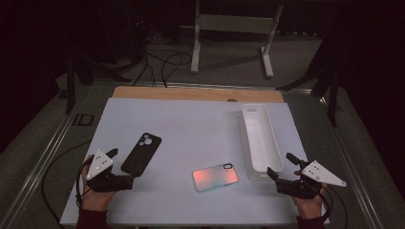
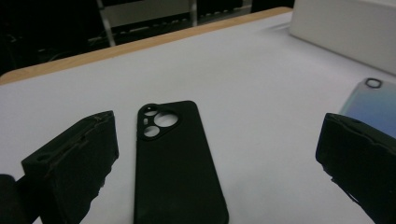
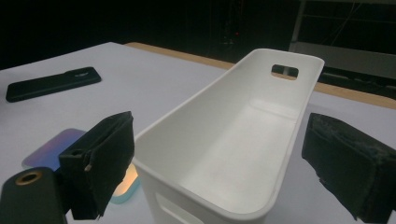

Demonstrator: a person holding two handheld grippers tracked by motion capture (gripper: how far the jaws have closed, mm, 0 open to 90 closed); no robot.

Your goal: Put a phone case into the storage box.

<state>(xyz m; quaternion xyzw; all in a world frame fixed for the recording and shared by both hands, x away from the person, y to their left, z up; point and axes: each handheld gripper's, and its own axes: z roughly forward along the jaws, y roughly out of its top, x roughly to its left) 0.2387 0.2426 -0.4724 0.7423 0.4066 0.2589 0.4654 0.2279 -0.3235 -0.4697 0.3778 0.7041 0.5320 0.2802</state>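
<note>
A black phone case [image 1: 142, 152] lies camera-side up on the white table, left of centre. My left gripper [image 1: 123, 167] is at its near end, open, with the black case [image 2: 175, 163] lying between the wide jaws and untouched. A pink-to-teal phone case [image 1: 216, 177] lies near the table's front middle and also appears as the teal case [image 2: 373, 102]. A long white tray [image 1: 258, 107] stands empty on the right. My right gripper [image 1: 282, 164] is open at the tray's near end, its jaws standing either side of the tray [image 3: 187, 121].
The white table top [image 1: 191, 119] has a wooden strip [image 1: 191, 93] along its far edge. Beyond it, a white metal stand [image 1: 234, 24] and cables [image 1: 162, 62] sit on the dark floor. Metal rails run along both table sides.
</note>
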